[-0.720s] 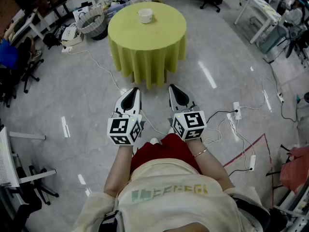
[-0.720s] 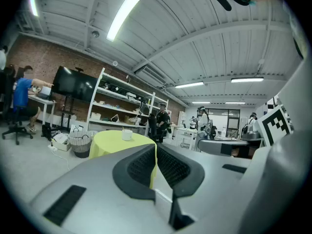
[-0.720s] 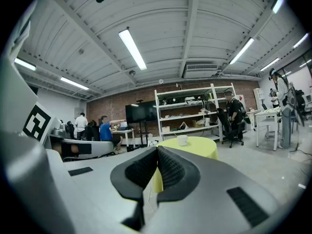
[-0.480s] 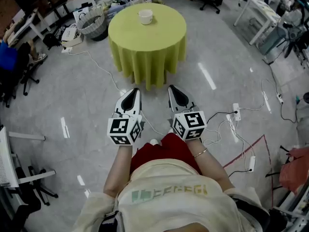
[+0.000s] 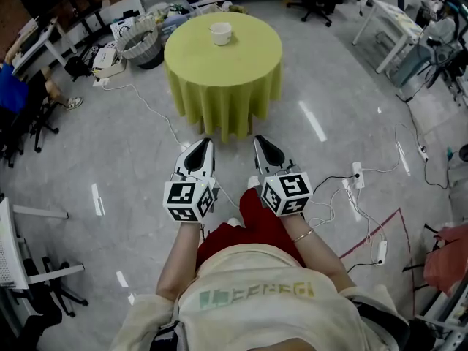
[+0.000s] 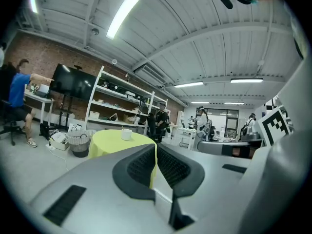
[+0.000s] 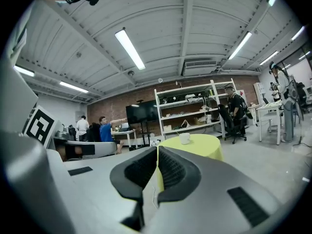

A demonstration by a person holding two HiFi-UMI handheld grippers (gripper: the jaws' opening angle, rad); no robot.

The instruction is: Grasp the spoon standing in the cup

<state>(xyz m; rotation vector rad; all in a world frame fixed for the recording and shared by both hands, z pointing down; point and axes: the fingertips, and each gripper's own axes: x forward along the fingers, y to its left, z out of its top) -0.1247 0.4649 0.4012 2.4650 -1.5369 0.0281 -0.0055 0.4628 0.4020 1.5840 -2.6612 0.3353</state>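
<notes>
A white cup (image 5: 220,33) stands on a round table with a yellow-green cloth (image 5: 223,72), far ahead of both grippers. The left gripper view shows the cup (image 6: 126,134) small on the table; the right gripper view shows the cup (image 7: 184,138) with a thin spoon handle (image 7: 178,133) leaning out of it. My left gripper (image 5: 201,144) and right gripper (image 5: 260,139) are held side by side above the floor, short of the table. The jaws of each are closed together with nothing between them, as seen up close for the left gripper (image 6: 156,149) and the right gripper (image 7: 157,151).
A wicker basket (image 5: 139,41) and boxes sit left of the table. White cables and a power strip (image 5: 357,170) lie on the floor at right. White desks (image 5: 395,13) stand at the far right, shelves behind the table. A person in blue (image 5: 13,88) sits at left.
The person has stepped forward: a red-clad leg now shows between the grippers, and both grippers sit slightly closer to the table. Both grippers stay shut.
</notes>
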